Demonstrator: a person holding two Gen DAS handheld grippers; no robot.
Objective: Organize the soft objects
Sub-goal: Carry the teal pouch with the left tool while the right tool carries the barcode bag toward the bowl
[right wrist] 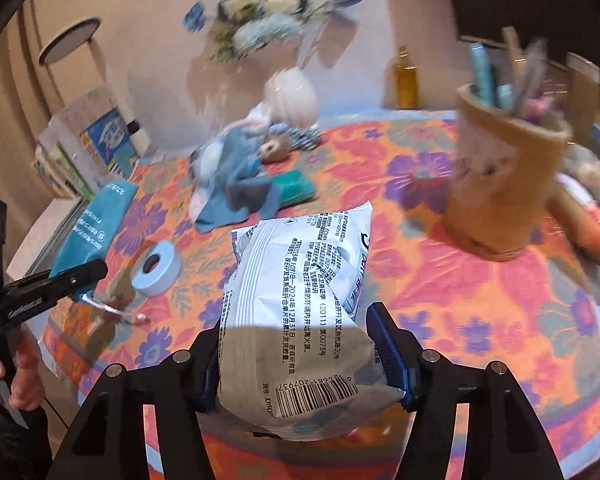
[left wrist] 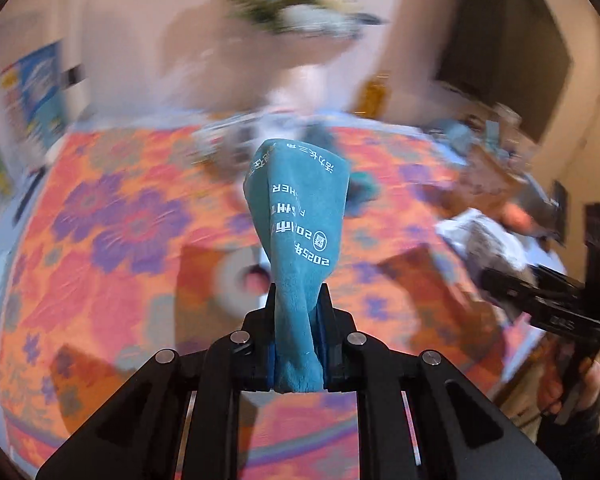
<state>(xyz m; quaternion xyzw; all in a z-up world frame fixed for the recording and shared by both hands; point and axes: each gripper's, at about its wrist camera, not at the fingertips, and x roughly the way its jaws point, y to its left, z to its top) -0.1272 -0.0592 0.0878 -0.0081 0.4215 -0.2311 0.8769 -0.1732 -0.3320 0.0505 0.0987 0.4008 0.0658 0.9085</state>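
Left gripper (left wrist: 298, 332) is clamped tight on a teal cloth (left wrist: 300, 216), fingers pinching a bunched end so the fabric stands out ahead of them, flaring wide at the far end. It looks soft and napped, like a small towel, with white printed characters running along it. In the right wrist view the same cloth (right wrist: 94, 224) shows at the left edge, lifted clear of the tabletop (right wrist: 460, 288), with a thin white string dangling below the pinch.

Over to the right gripper (right wrist: 296, 356): jaws about half spread and pressed onto the flanks of a white packet (right wrist: 296, 280). It is a puffy plastic pack, crinkled, covered in small black print with a barcode at the near end, and its near half is in shadow. It juts forward from the blue pads, above the floral cover.

On the tabletop, a roll of pale tape (right wrist: 156, 268) lies flat just left of the packet. Farther back sits a heap of soft things: a blue-grey cloth (right wrist: 236, 188), a green folded piece (right wrist: 296, 186) touching it, and a small plush (right wrist: 276, 146) behind. A tan cup (right wrist: 500, 184) of pens stands at the right. The left view is heavily blurred.
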